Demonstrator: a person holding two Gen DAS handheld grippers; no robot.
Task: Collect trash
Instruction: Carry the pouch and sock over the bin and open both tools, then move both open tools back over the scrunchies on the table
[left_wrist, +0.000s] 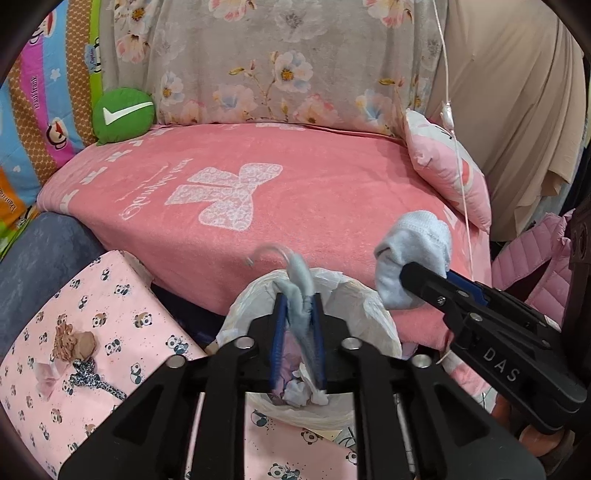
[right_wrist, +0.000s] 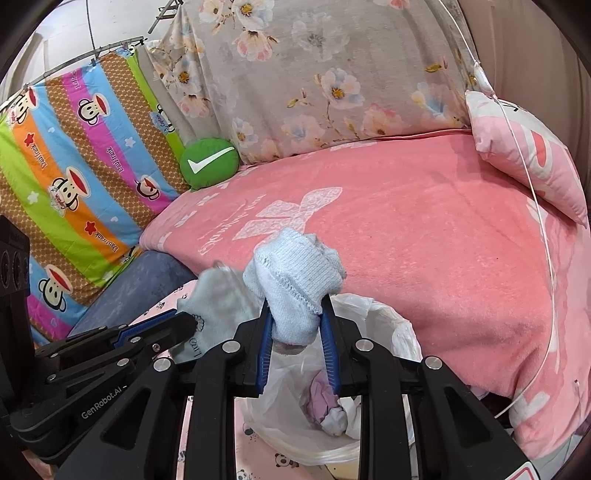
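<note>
A limp pale-blue cloth piece (left_wrist: 300, 291) is pinched between the nearly closed blue pads of the left tool (left_wrist: 299, 325). A ribbed, knitted pale-blue sock (right_wrist: 295, 291) is clamped by the right tool (right_wrist: 297, 339). Both are held directly above the white plastic-lined bin (right_wrist: 391, 332), where crumpled tissues (right_wrist: 332, 410) lie.

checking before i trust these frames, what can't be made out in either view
- Left wrist view: the cloth in the left tool is motion-blurred; what it is stays unclear.
- Both views: the bin bottom is hidden by the tool bodies; only some crumpled tissue shows.
- Right wrist view: the lower end of the knitted sock in the right tool sits behind its fingers.
- Left wrist view: small items on the panda cloth are too small to identify.
</note>
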